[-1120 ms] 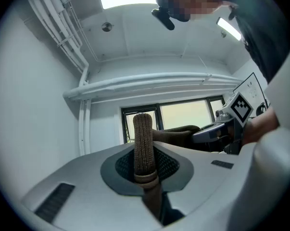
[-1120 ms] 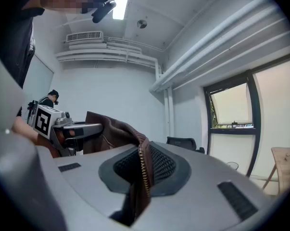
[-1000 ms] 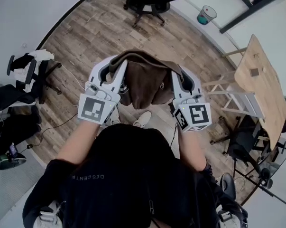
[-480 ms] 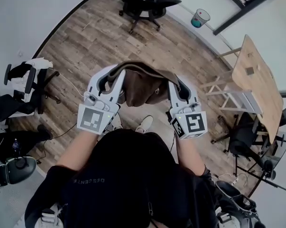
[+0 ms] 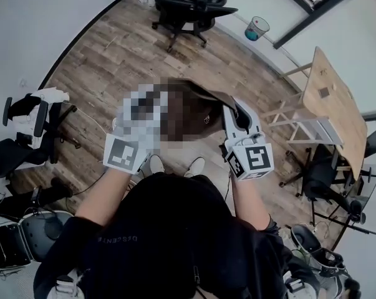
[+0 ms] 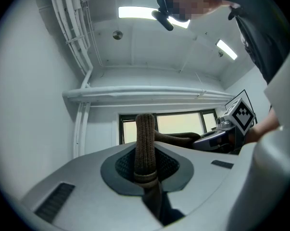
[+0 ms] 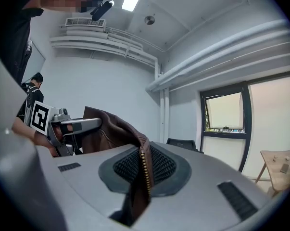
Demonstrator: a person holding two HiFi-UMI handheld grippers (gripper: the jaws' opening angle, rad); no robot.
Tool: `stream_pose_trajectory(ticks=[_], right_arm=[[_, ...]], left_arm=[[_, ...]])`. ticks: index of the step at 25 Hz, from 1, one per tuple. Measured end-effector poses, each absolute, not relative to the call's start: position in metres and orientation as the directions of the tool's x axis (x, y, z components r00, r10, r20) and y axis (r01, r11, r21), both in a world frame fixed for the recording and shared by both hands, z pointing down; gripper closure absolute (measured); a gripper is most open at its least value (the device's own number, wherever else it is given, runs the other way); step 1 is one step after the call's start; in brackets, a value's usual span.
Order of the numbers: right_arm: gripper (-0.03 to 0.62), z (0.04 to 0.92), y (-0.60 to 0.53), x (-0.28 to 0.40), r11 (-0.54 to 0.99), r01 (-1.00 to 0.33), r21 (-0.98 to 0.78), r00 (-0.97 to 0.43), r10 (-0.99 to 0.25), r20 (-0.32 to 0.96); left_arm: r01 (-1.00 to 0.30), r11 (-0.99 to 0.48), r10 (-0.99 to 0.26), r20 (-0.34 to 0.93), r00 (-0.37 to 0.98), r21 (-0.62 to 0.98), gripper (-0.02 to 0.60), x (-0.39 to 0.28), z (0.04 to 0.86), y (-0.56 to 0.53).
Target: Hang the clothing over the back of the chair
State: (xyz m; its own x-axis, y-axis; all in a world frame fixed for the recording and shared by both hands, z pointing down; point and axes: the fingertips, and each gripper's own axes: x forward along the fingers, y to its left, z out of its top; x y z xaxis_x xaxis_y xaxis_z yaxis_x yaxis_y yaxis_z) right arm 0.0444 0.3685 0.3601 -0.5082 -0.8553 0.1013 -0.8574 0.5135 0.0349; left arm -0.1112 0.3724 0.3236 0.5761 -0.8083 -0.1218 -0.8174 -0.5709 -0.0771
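Note:
A brown jacket [image 5: 197,108] hangs spread between my two grippers in front of the person's body. My left gripper [image 6: 145,159] is shut on the jacket's ribbed knit edge [image 6: 145,138]; in the head view a mosaic patch covers its jaws and only its marker cube [image 5: 124,154] shows. My right gripper [image 5: 233,109] is shut on the jacket's zipper edge [image 7: 145,165]. A black office chair [image 5: 189,2] stands ahead on the wood floor, apart from the jacket. Its back [image 7: 183,144] shows beyond the right jaws.
A teal bin [image 5: 257,27] stands by the far wall. To the right are a wooden table [image 5: 334,114] and a light wooden frame [image 5: 300,126]. At the left, a black chair [image 5: 28,108] carries white cloth. More dark chairs and gear crowd the lower corners.
The person has stepped forward across the floor toward the black office chair, carrying the jacket. Both grippers keep the same hold and spacing.

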Motion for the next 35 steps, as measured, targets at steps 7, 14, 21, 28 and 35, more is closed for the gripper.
stream_pose_trajectory(ticks=[7, 14, 21, 28, 35], right_arm=[[0.551, 0.361, 0.346, 0.022, 0.482, -0.876, 0.027, -0.477, -0.873, 0.104], [0.551, 0.367, 0.312, 0.016, 0.479, -0.878, 0.009, -0.476, -0.873, 0.106], [0.551, 0.365, 0.263, 0.022, 0.503, -0.865, 0.004, -0.5, -0.861, 0.098], [0.551, 0.359, 0.205, 0.039, 0.537, -0.843, 0.021, -0.533, -0.841, 0.095], [0.549, 0.352, 0.149, 0.067, 0.554, -0.832, 0.015, -0.551, -0.83, 0.092]], left_arm=[[-0.793, -0.604, -0.783, -0.125, 0.609, -0.077, 0.532, -0.134, 0.325, 0.348], [-0.793, -0.603, -0.783, -0.129, 0.609, -0.087, 0.532, -0.141, 0.328, 0.312], [-0.809, -0.58, -0.8, -0.12, 0.588, -0.101, 0.532, -0.135, 0.326, 0.264], [-0.829, -0.549, -0.82, -0.122, 0.559, -0.107, 0.532, -0.117, 0.32, 0.212], [-0.848, -0.517, -0.84, -0.119, 0.529, -0.119, 0.532, -0.088, 0.315, 0.162]])
